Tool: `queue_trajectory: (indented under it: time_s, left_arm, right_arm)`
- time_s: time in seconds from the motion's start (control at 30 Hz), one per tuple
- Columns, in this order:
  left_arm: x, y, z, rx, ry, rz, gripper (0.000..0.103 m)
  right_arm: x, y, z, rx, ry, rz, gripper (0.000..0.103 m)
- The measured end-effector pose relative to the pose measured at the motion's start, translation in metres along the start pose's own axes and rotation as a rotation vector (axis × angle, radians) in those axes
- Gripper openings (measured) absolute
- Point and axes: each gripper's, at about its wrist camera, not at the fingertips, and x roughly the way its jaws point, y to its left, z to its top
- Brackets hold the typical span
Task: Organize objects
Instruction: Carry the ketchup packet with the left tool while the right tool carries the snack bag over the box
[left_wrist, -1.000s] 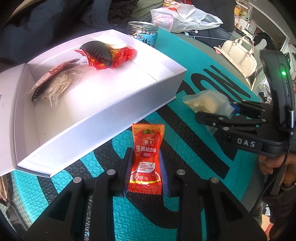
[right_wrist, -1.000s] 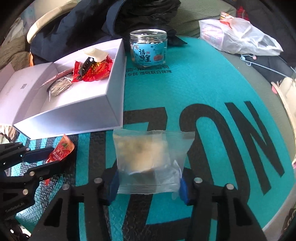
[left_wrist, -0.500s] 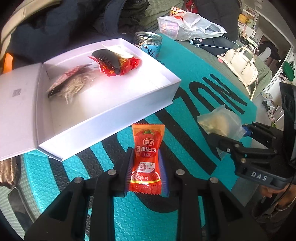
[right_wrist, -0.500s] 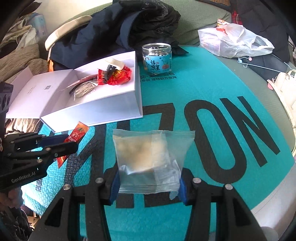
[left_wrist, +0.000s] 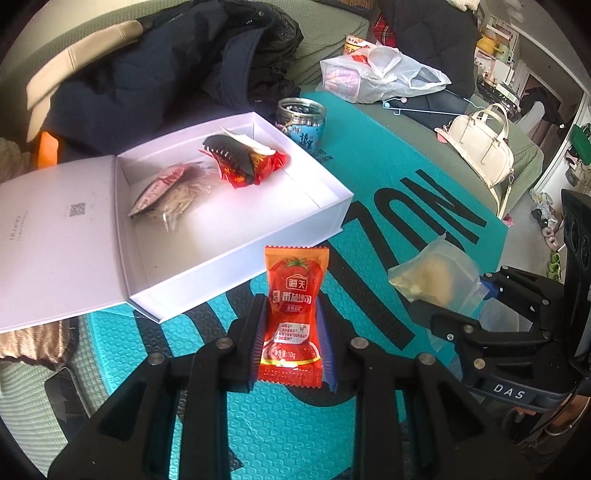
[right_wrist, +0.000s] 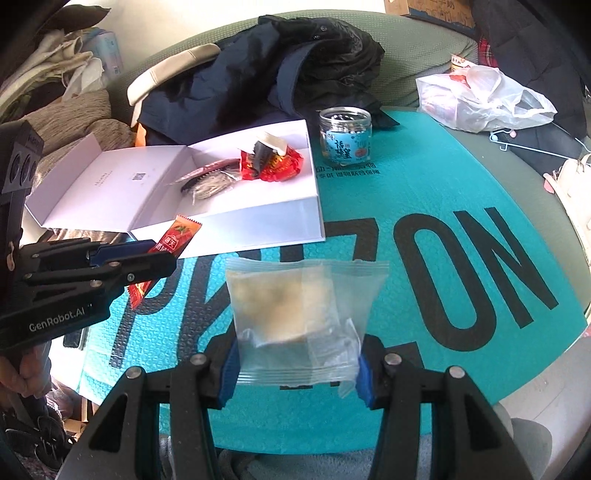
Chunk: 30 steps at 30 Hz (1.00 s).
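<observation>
My left gripper (left_wrist: 293, 325) is shut on a red ketchup sachet (left_wrist: 293, 314), held above the teal mat just in front of the open white box (left_wrist: 328, 218). My right gripper (right_wrist: 297, 369) is shut on a clear packet with a pale pastry (right_wrist: 295, 302), lifted over the mat to the right of the box. Each gripper shows in the other's view: the left gripper (right_wrist: 147, 262) with the sachet (right_wrist: 173, 240), the right gripper (left_wrist: 461, 310) with the packet (left_wrist: 436, 280). Inside the box (right_wrist: 284, 221) lie a red wrapper with a black hair clip (left_wrist: 236, 162) and a snack bag (left_wrist: 173, 195).
A glass jar with a blue label (left_wrist: 301, 120) stands behind the box. A white plastic bag (left_wrist: 376, 77), a cream handbag (left_wrist: 484, 144) and a dark jacket (left_wrist: 177, 66) lie around the teal mat (left_wrist: 388, 158). The box's lid (left_wrist: 55, 240) lies open to the left.
Both grippers have risen with their packets, so the box and mat look smaller and further off. The grips have not changed.
</observation>
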Motion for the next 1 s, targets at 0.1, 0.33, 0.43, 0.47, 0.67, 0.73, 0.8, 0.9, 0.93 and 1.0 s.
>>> queue_trajectory:
  time_s: [0.1, 0.33, 0.43, 0.47, 0.67, 0.73, 0.8, 0.9, 0.93, 1.0]
  left_arm:
    - [-0.013, -0.001, 0.005, 0.001, -0.015, 0.01, 0.025]
    - [-0.036, -0.008, 0.021, 0.017, -0.057, 0.045, 0.025]
    - [-0.044, -0.011, 0.028, 0.024, -0.067, 0.051, 0.025]
    - [-0.046, -0.013, 0.031, 0.027, -0.07, 0.053, 0.025]
    - [-0.055, -0.019, 0.049, 0.032, -0.088, 0.061, 0.025]
    - [-0.056, -0.019, 0.055, 0.028, -0.096, 0.058, 0.025]
    - [-0.058, -0.019, 0.061, 0.029, -0.099, 0.057, 0.025]
    - [-0.06, -0.016, 0.069, 0.028, -0.108, 0.061, 0.025]
    - [-0.06, -0.015, 0.072, 0.028, -0.11, 0.063, 0.025]
    - [-0.058, -0.012, 0.077, 0.031, -0.113, 0.066, 0.025]
  right_arm:
    - [-0.006, 0.004, 0.004, -0.009, -0.007, 0.032, 0.051]
    - [-0.024, 0.014, 0.02, -0.058, -0.05, 0.07, 0.051]
    - [-0.029, 0.017, 0.028, -0.084, -0.064, 0.066, 0.051]
    - [-0.031, 0.017, 0.032, -0.095, -0.071, 0.06, 0.051]
    - [-0.042, 0.015, 0.05, -0.122, -0.11, 0.06, 0.051]
    - [-0.046, 0.015, 0.056, -0.131, -0.12, 0.062, 0.051]
    - [-0.049, 0.015, 0.063, -0.146, -0.13, 0.062, 0.051]
    - [-0.051, 0.015, 0.072, -0.151, -0.141, 0.068, 0.051]
    - [-0.051, 0.014, 0.075, -0.151, -0.143, 0.069, 0.051]
    - [-0.05, 0.014, 0.081, -0.154, -0.148, 0.063, 0.051]
